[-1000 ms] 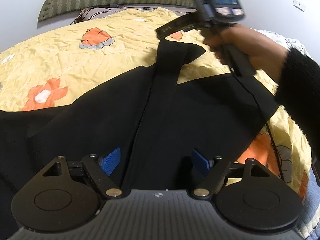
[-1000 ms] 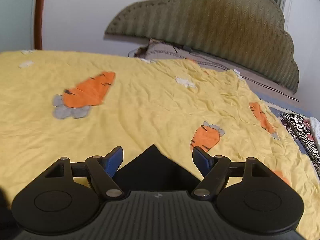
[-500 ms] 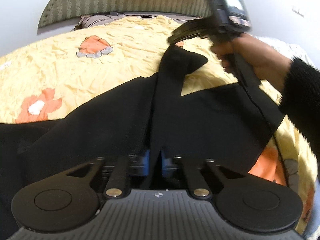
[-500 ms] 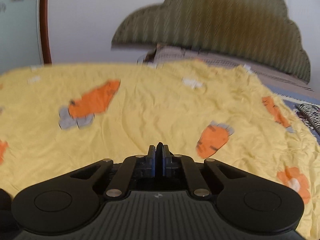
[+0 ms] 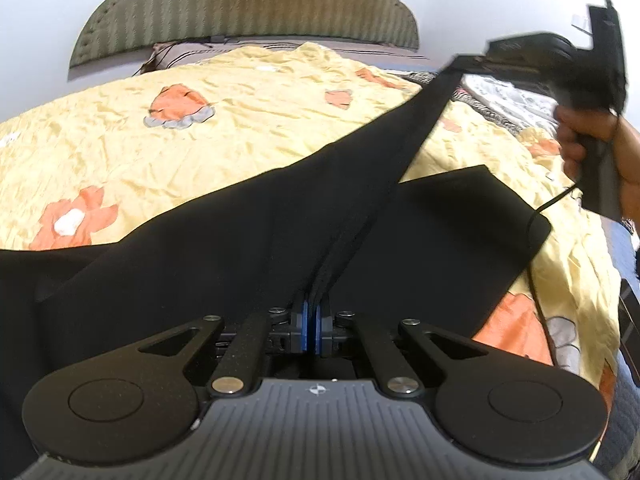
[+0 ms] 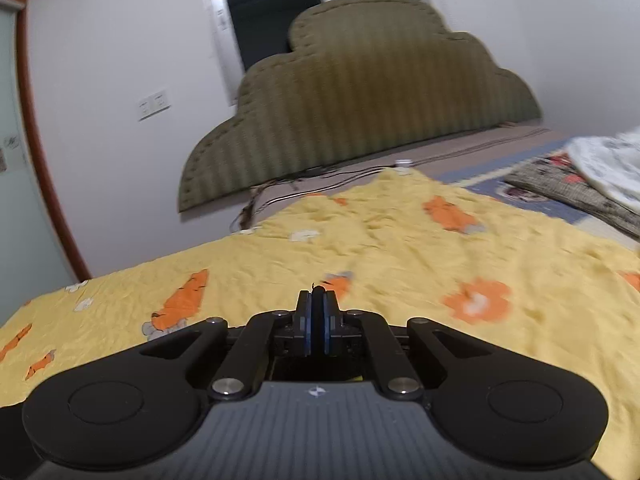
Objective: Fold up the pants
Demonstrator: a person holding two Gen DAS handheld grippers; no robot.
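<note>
Two grippers' fingers clenched on black pants [image 5: 224, 248] edge, stretched taut above yellow bedspread [image 5: 248, 120]

Black pants [image 5: 224, 240] lie on a yellow bedspread [image 5: 260, 120] patterned with orange carrots and flowers; the headboard [image 6: 360, 120] is olive green with stripes.

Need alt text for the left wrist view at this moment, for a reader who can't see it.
The left gripper is shut on a fold of the black fabric pants, which stretch taut up to the right gripper, held in the person's right hand. The pants lie across a wrinkled yellow bedspread with orange carrot patches, below a green scalloped headboard.
</note>
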